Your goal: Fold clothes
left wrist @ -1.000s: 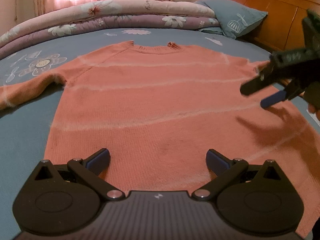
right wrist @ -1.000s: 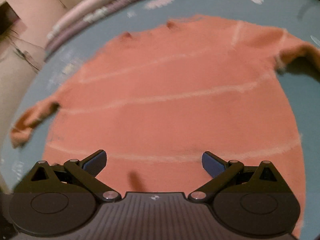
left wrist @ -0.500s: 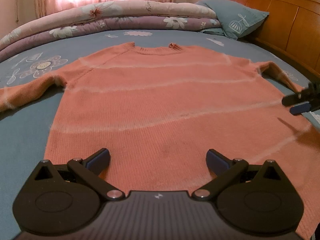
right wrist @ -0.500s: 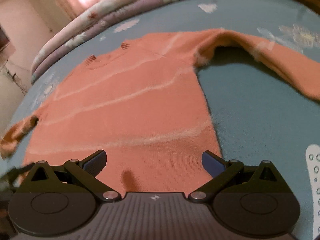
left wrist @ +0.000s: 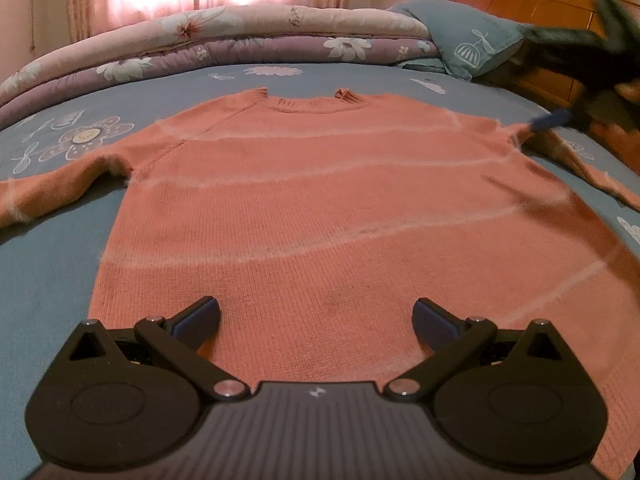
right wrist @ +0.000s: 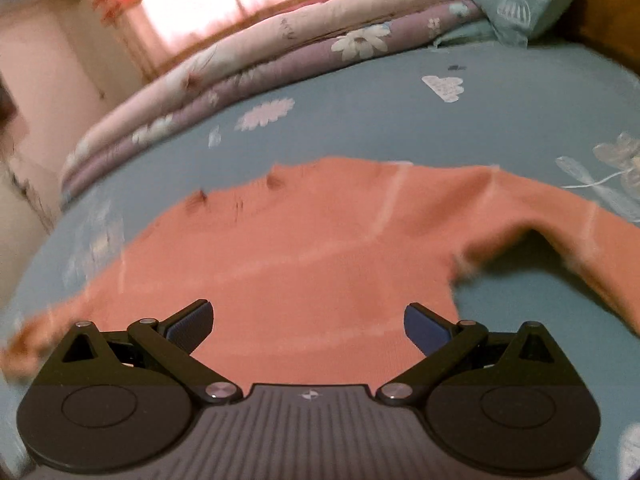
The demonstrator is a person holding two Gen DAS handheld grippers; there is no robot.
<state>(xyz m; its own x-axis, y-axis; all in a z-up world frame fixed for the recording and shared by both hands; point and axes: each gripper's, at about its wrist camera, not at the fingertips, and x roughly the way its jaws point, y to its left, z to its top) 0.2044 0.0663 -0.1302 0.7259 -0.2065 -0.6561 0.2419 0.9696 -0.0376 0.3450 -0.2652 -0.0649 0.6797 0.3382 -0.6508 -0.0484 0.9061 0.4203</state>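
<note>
From my left wrist view, the orange sweater (left wrist: 320, 208) lies spread flat on the bed (left wrist: 48, 280), collar at the far end, hem at the near end under my left tool (left wrist: 316, 316), whose blue pads stand wide apart with nothing between them. One sleeve runs out to the left, the other to the right, so the sweater's long line goes near to far while the sleeves stretch crosswise. Far right in this view, my right tool (left wrist: 560, 118) hangs blurred just above the right sleeve (left wrist: 576, 160), beside the shoulder; how its pads stand I cannot tell from here. Now the right wrist view: my right tool (right wrist: 306, 326) shows its pads spread wide, holding nothing, hovering over the sweater (right wrist: 320, 260) near the armpit. The right sleeve (right wrist: 560, 232) runs off to the right of the pads and bends back toward the near edge, well within reach of this tool. So the right tool is plainly the nearer one to that sleeve, with the left tool parked low at the hem. Body and sleeves lie unfolded; no crease shows anywhere.
</note>
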